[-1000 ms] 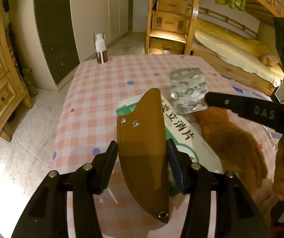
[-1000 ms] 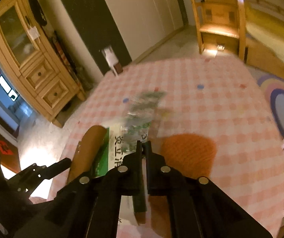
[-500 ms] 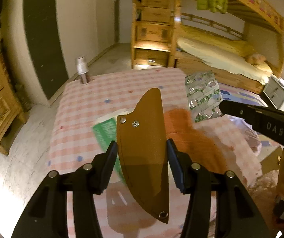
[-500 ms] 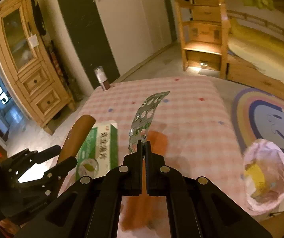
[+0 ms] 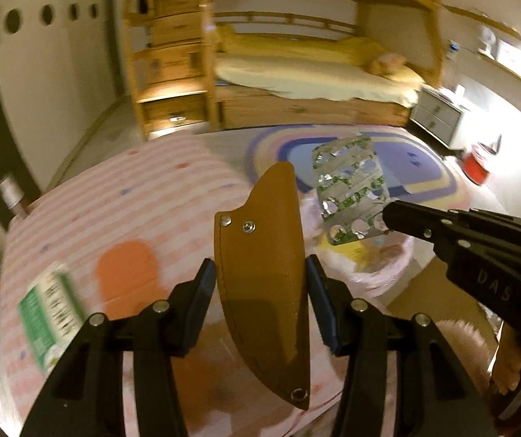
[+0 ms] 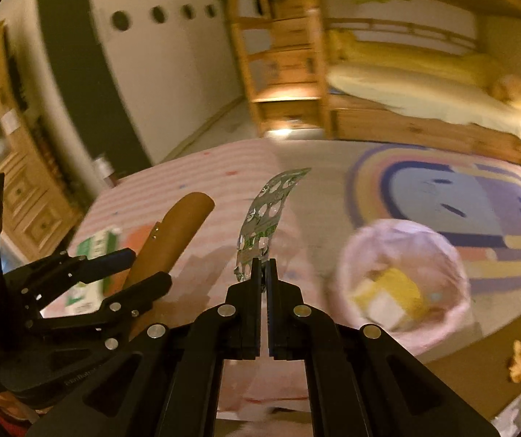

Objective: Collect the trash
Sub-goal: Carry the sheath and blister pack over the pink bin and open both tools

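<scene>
Since the earlier frames both grippers have swung away from the middle of the checked tablecloth [image 5: 122, 196] toward its edge, and the pink-lined bin [image 6: 402, 280], a second ago out of sight, now fills the lower right of the right wrist view. Nearest the lens in the left wrist view, the left gripper [image 5: 260, 284] pinches a brown sheath [image 5: 264, 266] across its width, pads pressed on both flat edges, the tip pointing up the frame. It looks stiff and light, with a smooth skin that may slide; the grip across its wide middle seems sound. The right gripper [image 6: 262, 273] is pressed together on the bottom edge of an emptied blister sheet [image 6: 264, 218], which stands up from the jaws and bows slightly. That sheet is thin, springy foil and plastic, near weightless, so an edge pinch is enough, though it could flutter free on release. Further off, in the left wrist view the sheet [image 5: 351, 200] hangs just above the bin's rim [image 5: 387, 273]. A green box [image 5: 49, 309] lies on the cloth at lower left, yet to be collected. Beyond, a rainbow rug [image 6: 442, 189] and a bunk bed [image 5: 315, 73] sit at the top.
</scene>
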A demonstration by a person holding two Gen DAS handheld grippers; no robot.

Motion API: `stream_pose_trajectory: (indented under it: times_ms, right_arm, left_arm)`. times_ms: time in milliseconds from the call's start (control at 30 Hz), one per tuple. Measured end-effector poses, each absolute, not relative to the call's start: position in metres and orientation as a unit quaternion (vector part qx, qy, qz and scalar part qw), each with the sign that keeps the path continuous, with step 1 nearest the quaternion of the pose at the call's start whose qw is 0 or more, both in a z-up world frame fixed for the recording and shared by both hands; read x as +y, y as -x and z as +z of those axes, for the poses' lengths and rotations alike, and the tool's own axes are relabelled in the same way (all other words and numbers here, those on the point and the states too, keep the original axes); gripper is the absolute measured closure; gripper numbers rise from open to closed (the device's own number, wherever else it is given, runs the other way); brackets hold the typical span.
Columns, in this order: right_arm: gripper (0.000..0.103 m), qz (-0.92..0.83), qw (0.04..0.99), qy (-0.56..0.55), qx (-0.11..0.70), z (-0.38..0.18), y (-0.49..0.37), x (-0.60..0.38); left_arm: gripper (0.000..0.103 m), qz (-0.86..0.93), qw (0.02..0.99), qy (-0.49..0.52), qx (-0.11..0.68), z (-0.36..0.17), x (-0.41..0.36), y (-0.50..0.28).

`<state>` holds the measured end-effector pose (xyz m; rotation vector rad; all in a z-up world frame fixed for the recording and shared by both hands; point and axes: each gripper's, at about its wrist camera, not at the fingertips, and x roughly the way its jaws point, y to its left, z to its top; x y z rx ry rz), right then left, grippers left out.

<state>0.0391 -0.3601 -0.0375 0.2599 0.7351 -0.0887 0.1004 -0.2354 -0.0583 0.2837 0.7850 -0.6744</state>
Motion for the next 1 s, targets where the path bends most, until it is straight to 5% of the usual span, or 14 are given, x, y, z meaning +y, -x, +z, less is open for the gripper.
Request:
stream_pose_trajectory:
  times_ms: [667, 733, 767, 800, 833, 1000]
  right_arm:
    - [0.100, -0.178, 0.890, -0.183, 0.378, -0.094, -0.040, -0.527]
    - [0.098, -0.177, 0.890, -0.189, 0.376, -0.096, -0.045, -0.532]
    - [0.095, -0.177, 0.889, -0.192, 0.376, -0.098, -0.046, -0.536]
    - [0.086, -0.179, 0.886, -0.199, 0.379, -0.101, -0.048, -0.540]
    - [0.079, -0.179, 0.885, -0.205, 0.378, -0.103, -0.048, -0.543]
    - [0.078, -0.185, 0.882, -0.229, 0.369, -0.100, -0.034, -0.541]
  left_arm:
    - [0.053, -0.417, 0.806, -0.150, 0.392, -0.094, -0.412, -0.145]
    - [0.045, -0.421, 0.805, -0.143, 0.392, -0.093, -0.416, -0.149]
    - [0.030, -0.420, 0.808, -0.137, 0.389, -0.092, -0.416, -0.151]
    - [0.026, -0.420, 0.811, -0.130, 0.385, -0.091, -0.414, -0.151]
    - [0.026, -0.422, 0.813, -0.123, 0.382, -0.089, -0.412, -0.152]
    - [0.026, -0.402, 0.823, -0.114, 0.384, -0.084, -0.393, -0.152]
